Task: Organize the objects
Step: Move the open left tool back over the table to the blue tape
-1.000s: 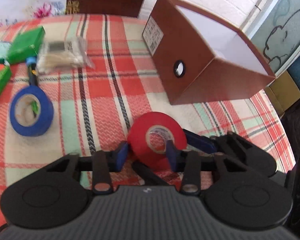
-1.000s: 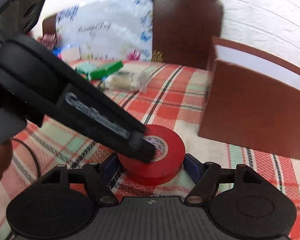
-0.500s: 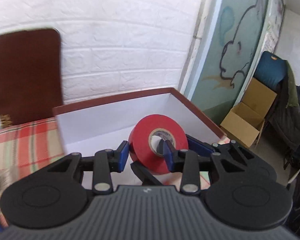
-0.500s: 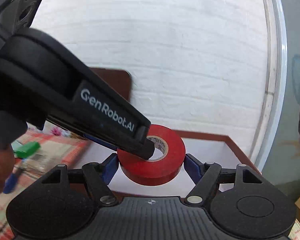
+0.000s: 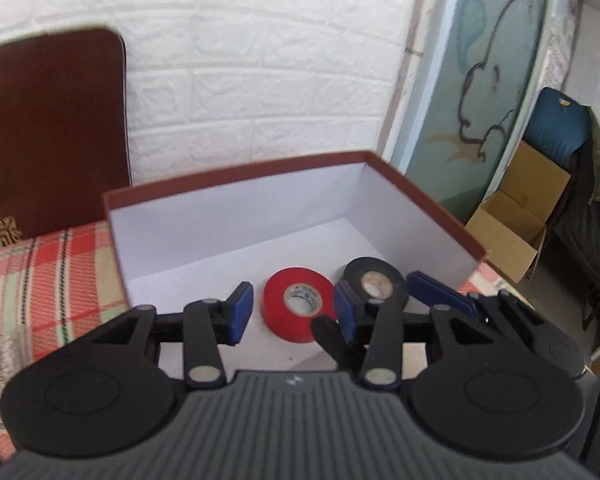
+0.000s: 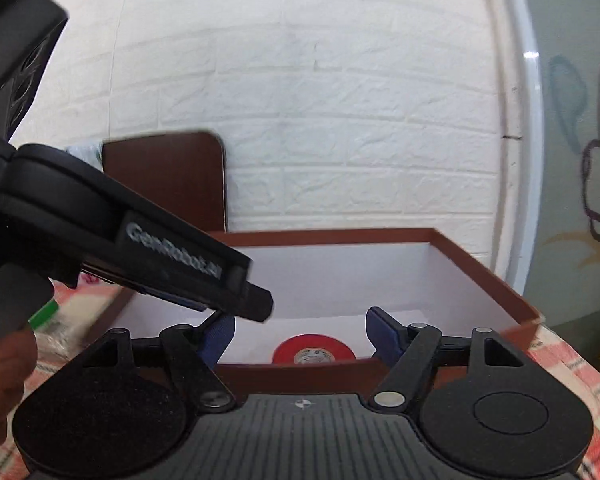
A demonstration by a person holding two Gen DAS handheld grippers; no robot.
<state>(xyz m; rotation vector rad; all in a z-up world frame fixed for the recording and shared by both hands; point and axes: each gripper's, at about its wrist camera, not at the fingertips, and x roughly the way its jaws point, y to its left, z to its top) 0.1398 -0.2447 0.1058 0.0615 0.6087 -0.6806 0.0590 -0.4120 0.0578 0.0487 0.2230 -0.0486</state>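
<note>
Red tape roll (image 5: 298, 304) is no longer clamped; it is dropped flat on box (image 5: 236, 184) floor, one black roll (image 5: 374, 278) beside it. Left gripper (image 5: 290, 312) jaws opening, empty; right gripper (image 6: 300, 334) held open

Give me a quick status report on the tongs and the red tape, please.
Left tongs opening, nothing between them; right tongs open, empty. Red tape lying flat in the box, beside black tape. Nothing in the way.
</note>
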